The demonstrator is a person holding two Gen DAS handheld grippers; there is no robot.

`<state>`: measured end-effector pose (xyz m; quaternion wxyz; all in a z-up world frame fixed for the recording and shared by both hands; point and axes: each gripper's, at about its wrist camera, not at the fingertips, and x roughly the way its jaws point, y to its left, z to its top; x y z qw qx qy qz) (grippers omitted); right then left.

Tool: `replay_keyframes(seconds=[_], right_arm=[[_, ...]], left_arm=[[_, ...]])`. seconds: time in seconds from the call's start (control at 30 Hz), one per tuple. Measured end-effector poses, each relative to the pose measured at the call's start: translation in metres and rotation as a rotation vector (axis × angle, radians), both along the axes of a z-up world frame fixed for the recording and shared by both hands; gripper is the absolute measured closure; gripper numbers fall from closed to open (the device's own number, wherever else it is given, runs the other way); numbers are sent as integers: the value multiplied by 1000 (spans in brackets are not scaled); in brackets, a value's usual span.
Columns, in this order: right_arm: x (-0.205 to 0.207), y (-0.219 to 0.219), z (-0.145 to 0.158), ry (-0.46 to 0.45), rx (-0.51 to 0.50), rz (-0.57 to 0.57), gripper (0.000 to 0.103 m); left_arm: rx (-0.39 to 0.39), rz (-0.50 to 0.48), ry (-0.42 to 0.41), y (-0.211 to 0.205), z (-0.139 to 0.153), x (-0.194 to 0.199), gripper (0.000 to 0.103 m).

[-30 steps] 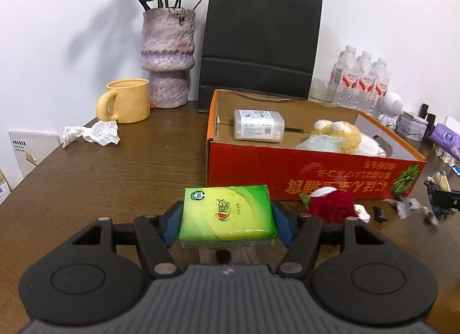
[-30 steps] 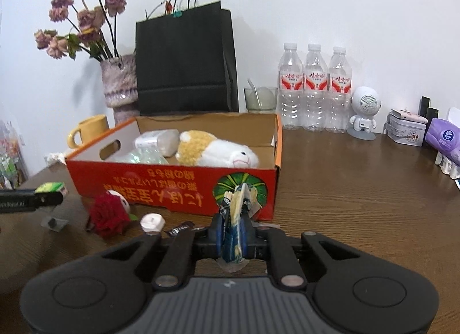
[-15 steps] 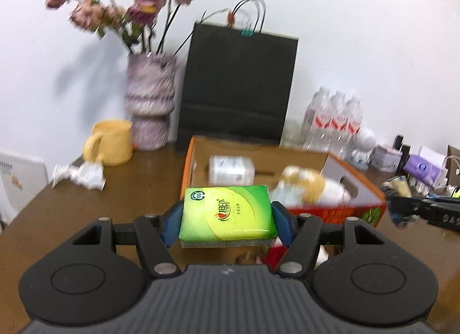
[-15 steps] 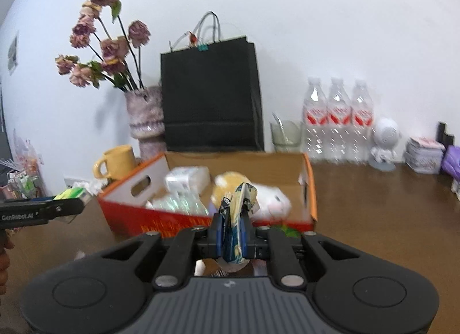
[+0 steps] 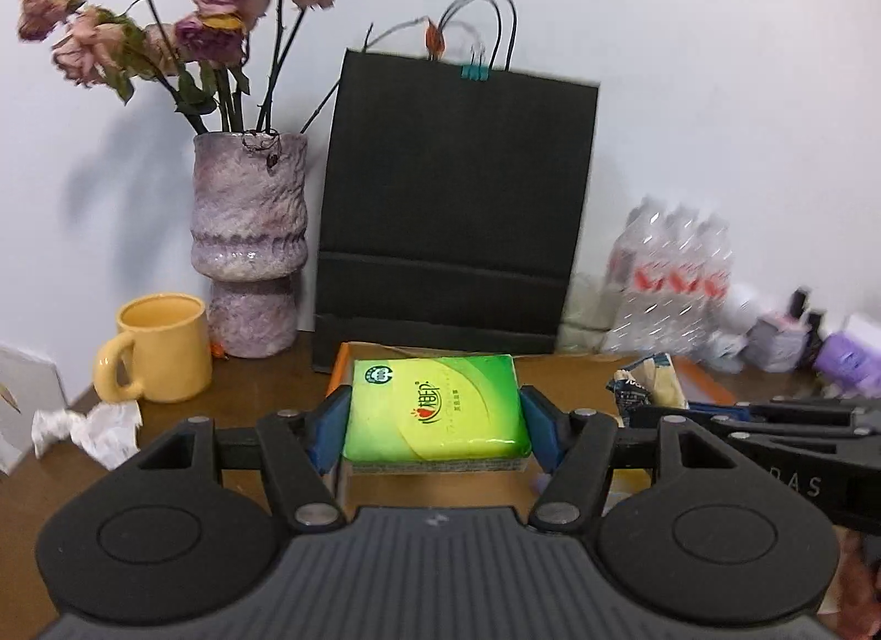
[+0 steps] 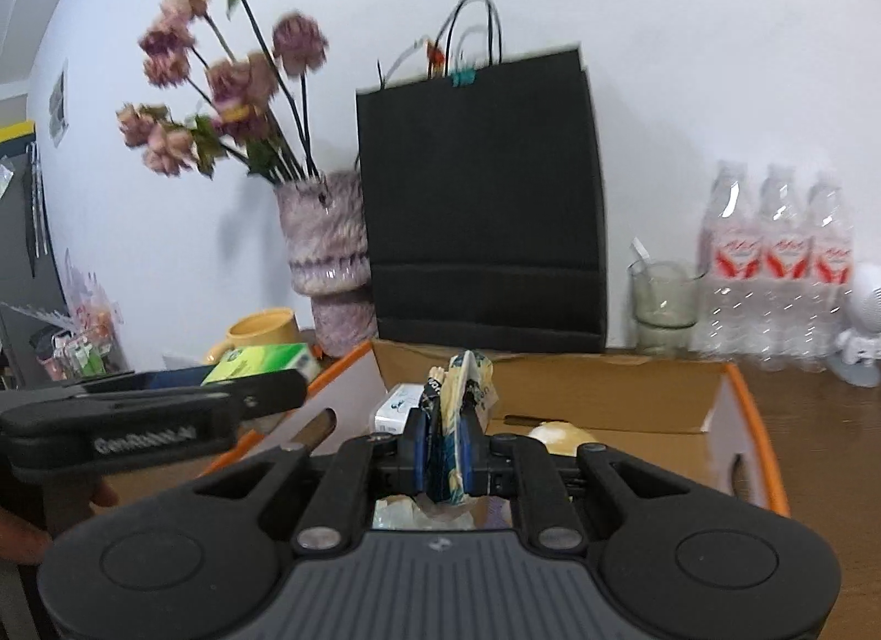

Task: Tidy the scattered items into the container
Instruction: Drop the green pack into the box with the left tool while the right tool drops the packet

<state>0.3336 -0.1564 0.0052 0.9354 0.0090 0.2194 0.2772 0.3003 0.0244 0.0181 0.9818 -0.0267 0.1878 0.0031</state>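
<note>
Jaws of the left gripper clamp one green tissue pack; the right gripper pinches one crumpled wrapper (both above the orange box). Behind stand one black bag, one vase, one yellow mug, three bottles.

table: brown wood | box | behind box: bag, vase, mug, bottles
</note>
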Motion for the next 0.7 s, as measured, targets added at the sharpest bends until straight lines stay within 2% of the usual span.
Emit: replay_keyframes(seconds=[0.13,0.33,0.37,0.43,0.5,0.53,0.6,0.67,0.7], right_arm=[[19,14,-13,22,-42,15,92],[32,17,-21,42,-53,13,91],[32,16,-21,49,-51,10,84],[35,13,-22,65,-48,5,71],[36,10,-21,71,-46,-17,53],[37,7,-20,70,-43,-26,48],[39,1,-17,81,-48,-62,15],[41,-5,-15,83,-59,-95,0],[42,-8,-14,86,-49,-92,0]], left_arm=[[-7,-13,60,4,-14,19,38],[14,-19,64,3,-19,23,37],[12,-14,65,4,-19,23,37],[3,-2,69,6,-17,24,22],[12,17,75,8,-14,23,0],[21,31,68,9,-13,21,0],[21,37,60,13,-9,19,0],[11,43,60,15,-7,18,0],[14,49,63,15,-7,19,0]])
